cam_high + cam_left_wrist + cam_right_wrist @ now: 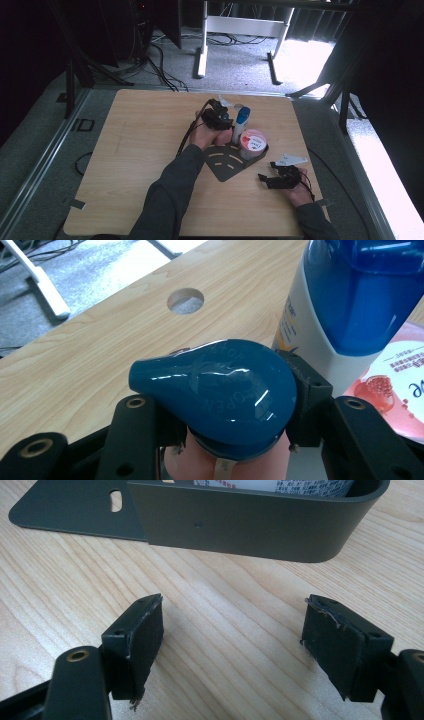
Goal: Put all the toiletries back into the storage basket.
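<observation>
Two tools work here: nearest, the right tool (232,650) rests wide open and empty on the worktop (140,150), while the left tool (235,415) grips a blue-capped bottle (220,390) by the rack (225,162). Placing seems unfinished; a tub (252,141) and second bottle (241,122) already stand there. Its body is hidden.

Light wooden table (140,130) with round hole (185,300), on grey carpet (235,65). Beyond the tools: white desk frame (240,27), black cables (162,70), dark curtains (30,55). Bright daylight patch (305,55) at far right.
</observation>
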Motion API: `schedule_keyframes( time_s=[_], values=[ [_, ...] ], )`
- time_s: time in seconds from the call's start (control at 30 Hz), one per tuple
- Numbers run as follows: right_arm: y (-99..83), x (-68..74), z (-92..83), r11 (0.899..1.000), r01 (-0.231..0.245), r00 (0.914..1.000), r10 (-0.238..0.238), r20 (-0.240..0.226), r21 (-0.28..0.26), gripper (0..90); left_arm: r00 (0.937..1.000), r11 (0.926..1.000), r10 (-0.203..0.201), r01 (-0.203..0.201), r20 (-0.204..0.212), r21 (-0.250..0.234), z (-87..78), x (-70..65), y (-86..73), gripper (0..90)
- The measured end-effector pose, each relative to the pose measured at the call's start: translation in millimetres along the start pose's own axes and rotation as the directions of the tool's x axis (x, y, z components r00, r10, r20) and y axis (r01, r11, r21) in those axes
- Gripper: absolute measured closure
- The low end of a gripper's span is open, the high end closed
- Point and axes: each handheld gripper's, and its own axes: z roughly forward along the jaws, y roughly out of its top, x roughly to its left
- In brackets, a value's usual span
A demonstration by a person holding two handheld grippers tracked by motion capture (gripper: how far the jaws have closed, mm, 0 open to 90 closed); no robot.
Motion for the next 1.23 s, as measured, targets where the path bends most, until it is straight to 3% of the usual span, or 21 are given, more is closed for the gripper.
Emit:
schedule_keyframes(
  time_s=[0.17,0.5,0.73,0.9,1.1,1.23],
  values=[
    [0.0,0.1,0.0,1.000,-0.001,1.0000,0.001,0.000,0.000,24.3,1.0000,0.9997,0.000,0.000,-0.006,0.026,3.2,-1.4,-1.7,41.6],
    [0.0,0.2,-0.1,1.000,-0.001,1.0000,0.001,0.000,0.001,24.3,0.9990,0.9997,-0.019,0.018,0.041,0.016,-8.2,2.7,-5.4,33.8],
    [-0.1,0.3,-0.2,1.000,-0.001,1.0000,0.001,-0.001,0.001,24.3,0.9975,0.9998,0.003,-0.005,0.071,0.021,-21.8,3.0,-15.4,32.7],
    [-0.2,0.3,-0.2,1.000,0.001,1.0000,-0.001,-0.001,0.000,24.3,0.9973,0.9992,0.024,-0.026,0.069,0.030,-33.0,5.4,-23.5,32.6],
    [-0.2,0.3,-0.2,1.000,0.001,1.0000,-0.001,-0.001,0.000,24.3,0.9970,1.0000,0.002,-0.002,0.078,0.003,-51.2,12.4,-33.5,35.1],
    [-0.2,0.3,-0.3,1.000,0.000,1.0000,0.000,-0.001,0.000,24.3,0.9984,0.9998,-0.015,0.014,0.055,0.011,-58.2,19.7,-44.1,35.1]
  ],
)
